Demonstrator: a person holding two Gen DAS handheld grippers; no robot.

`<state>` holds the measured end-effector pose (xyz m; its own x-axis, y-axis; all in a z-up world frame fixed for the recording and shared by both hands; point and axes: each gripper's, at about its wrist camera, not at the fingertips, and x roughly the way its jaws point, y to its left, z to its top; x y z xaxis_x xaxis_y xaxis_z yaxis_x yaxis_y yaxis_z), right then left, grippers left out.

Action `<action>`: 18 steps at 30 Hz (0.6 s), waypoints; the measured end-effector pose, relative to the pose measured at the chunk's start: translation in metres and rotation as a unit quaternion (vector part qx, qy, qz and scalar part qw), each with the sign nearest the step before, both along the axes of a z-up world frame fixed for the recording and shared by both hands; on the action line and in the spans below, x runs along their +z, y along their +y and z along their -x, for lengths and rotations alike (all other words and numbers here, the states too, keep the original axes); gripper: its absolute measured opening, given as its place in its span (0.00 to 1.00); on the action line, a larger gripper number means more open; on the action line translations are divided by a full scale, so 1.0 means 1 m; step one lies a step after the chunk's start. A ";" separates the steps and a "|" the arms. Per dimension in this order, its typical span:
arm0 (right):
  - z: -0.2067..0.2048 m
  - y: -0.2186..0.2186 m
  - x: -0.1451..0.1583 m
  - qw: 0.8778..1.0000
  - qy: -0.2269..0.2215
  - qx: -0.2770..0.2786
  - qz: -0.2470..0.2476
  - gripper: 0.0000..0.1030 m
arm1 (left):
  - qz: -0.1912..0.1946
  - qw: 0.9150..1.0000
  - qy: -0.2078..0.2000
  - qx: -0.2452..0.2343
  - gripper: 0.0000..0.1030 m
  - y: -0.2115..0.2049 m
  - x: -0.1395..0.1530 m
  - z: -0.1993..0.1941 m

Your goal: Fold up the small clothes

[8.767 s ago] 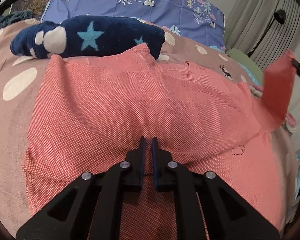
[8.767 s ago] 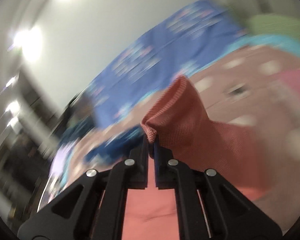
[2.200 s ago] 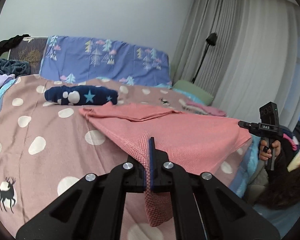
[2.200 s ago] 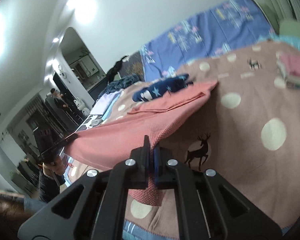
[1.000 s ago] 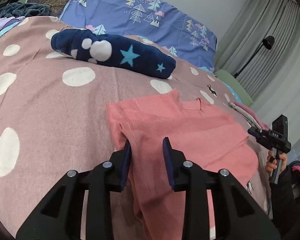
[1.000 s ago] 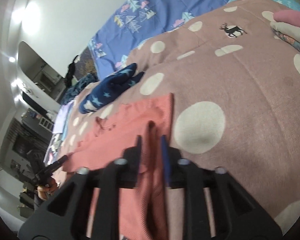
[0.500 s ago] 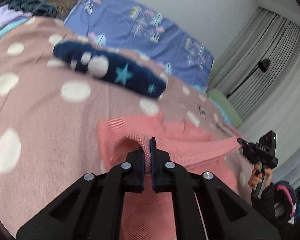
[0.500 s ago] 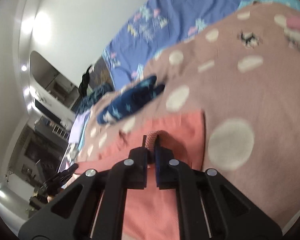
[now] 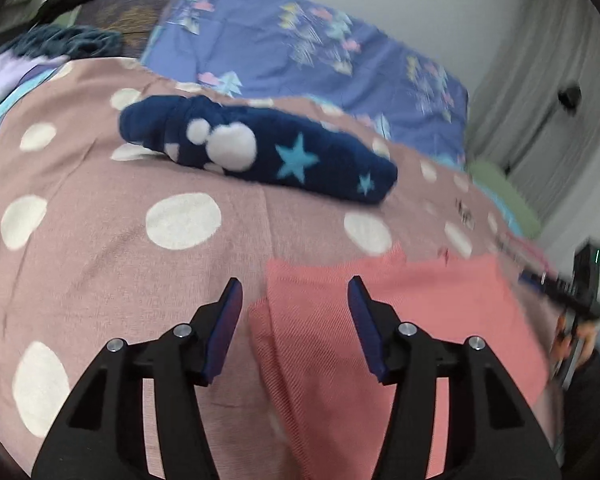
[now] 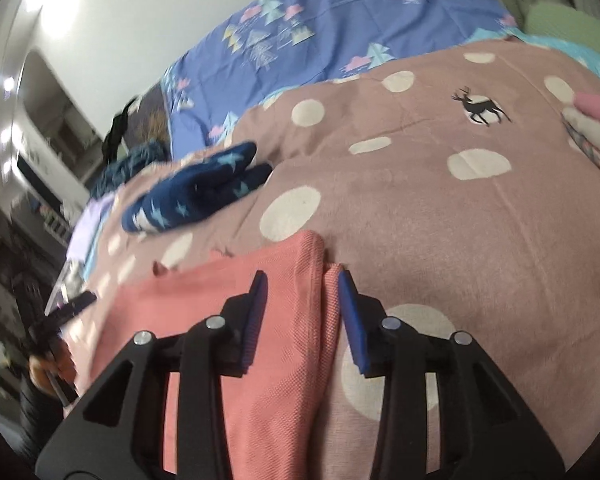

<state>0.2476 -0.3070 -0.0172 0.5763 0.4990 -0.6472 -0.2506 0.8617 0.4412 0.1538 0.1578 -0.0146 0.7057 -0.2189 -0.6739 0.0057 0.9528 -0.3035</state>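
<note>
1. The coral-pink knitted garment (image 9: 400, 320) lies folded on the dusty-pink polka-dot blanket (image 9: 100, 240), near its front edge.
2. Layers look stacked, with one edge doubled (image 10: 328, 320); a final fold or smoothing may remain.
3. The left gripper (image 9: 295, 320) is spread wide, holding nothing; the right gripper (image 10: 300, 312) likewise.
4. The navy star-patterned fleece bundle (image 9: 260, 156) lies beyond, apart.
5. No readable writing or brand shows.

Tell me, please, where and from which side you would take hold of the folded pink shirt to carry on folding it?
Probably at the two far corners of the pink shirt, one per gripper. It lies flat on the dotted blanket, and its doubled side edges sit between the open left gripper and open right gripper. Come in low from the near side, sliding a finger under each edge.
</note>
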 end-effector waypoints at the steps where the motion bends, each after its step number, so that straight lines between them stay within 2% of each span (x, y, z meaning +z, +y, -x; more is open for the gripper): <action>1: -0.003 0.004 0.000 1.000 -0.001 0.006 0.009 0.39 | -0.014 1.000 0.008 -0.007 0.54 -0.003 -0.004 -0.003; 4: -0.020 0.019 -0.004 0.999 0.005 0.020 0.034 0.41 | -0.028 0.999 0.038 -0.011 0.54 -0.005 -0.017 -0.018; 7: -0.038 0.030 -0.012 0.999 0.020 0.029 0.038 0.46 | -0.013 0.998 0.055 -0.006 0.53 -0.001 -0.027 -0.037; 8: -0.045 0.034 -0.015 0.998 0.024 0.030 0.043 0.46 | -0.008 0.998 0.057 -0.004 0.49 0.000 -0.028 -0.041; 9: -0.047 0.036 -0.018 0.998 0.026 0.030 0.046 0.35 | -0.004 0.998 0.056 -0.004 0.20 0.000 -0.030 -0.045; 10: -0.050 0.040 -0.021 0.998 0.029 0.029 0.053 0.04 | -0.001 0.998 0.055 -0.007 0.04 0.000 -0.030 -0.048; 12: -0.049 0.040 -0.017 0.998 0.023 0.028 0.049 0.04 | 0.006 0.999 0.032 -0.005 0.03 0.000 -0.021 -0.043; 15: -0.036 0.027 0.004 1.000 -0.023 0.018 0.011 0.04 | 0.007 0.999 -0.029 -0.014 0.03 -0.001 0.004 -0.026; 18: -0.042 0.018 0.014 0.999 -0.030 0.008 -0.007 0.04 | -0.009 0.999 -0.041 -0.004 0.04 -0.001 0.012 -0.030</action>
<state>0.2899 -0.2886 -0.0031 0.6058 0.5169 -0.6048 -0.2902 0.8514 0.4370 0.1840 0.1571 -0.0030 0.7570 -0.2136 -0.6175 0.0385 0.9580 -0.2842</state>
